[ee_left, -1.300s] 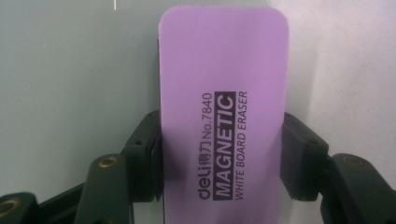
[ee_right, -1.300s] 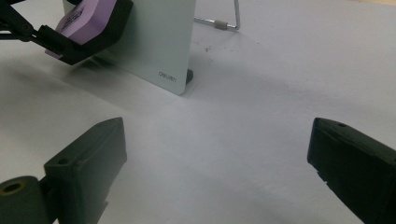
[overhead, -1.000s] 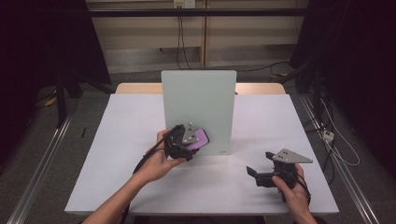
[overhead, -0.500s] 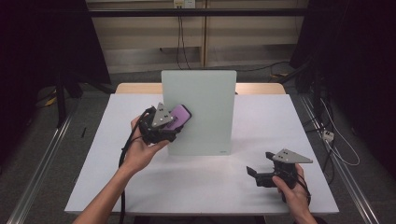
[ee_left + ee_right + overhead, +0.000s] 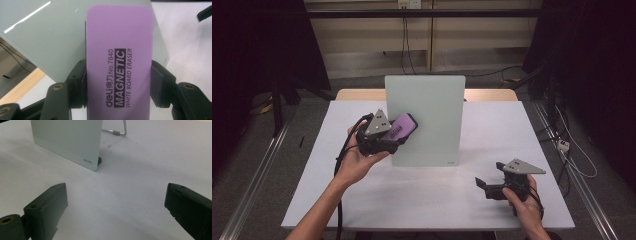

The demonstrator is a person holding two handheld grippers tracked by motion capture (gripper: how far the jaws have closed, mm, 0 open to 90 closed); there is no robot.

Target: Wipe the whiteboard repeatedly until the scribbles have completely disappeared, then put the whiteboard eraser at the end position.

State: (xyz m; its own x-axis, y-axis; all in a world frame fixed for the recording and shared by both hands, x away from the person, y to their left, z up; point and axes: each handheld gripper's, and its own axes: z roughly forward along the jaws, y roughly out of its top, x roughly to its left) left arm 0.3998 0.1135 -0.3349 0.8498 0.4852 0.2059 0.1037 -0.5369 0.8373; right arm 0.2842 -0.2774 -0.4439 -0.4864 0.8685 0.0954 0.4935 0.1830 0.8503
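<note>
Lifted up and toward the board's left edge since a second ago, the left gripper [image 5: 388,137] now holds the eraser [image 5: 401,126] against the upper left part of the whiteboard [image 5: 427,120], where earlier it sat low near the board's bottom. Its jaws are clamped on the eraser's two long sides. The eraser is a lilac oblong with rounded corners, printed "MAGNETIC WHITE BOARD ERASER" [image 5: 119,62], and it juts out well past the jaw tips. Unmoved on the bench [image 5: 412,195], the right gripper [image 5: 482,184] rests with its jaws spread wide and nothing between them.
</note>
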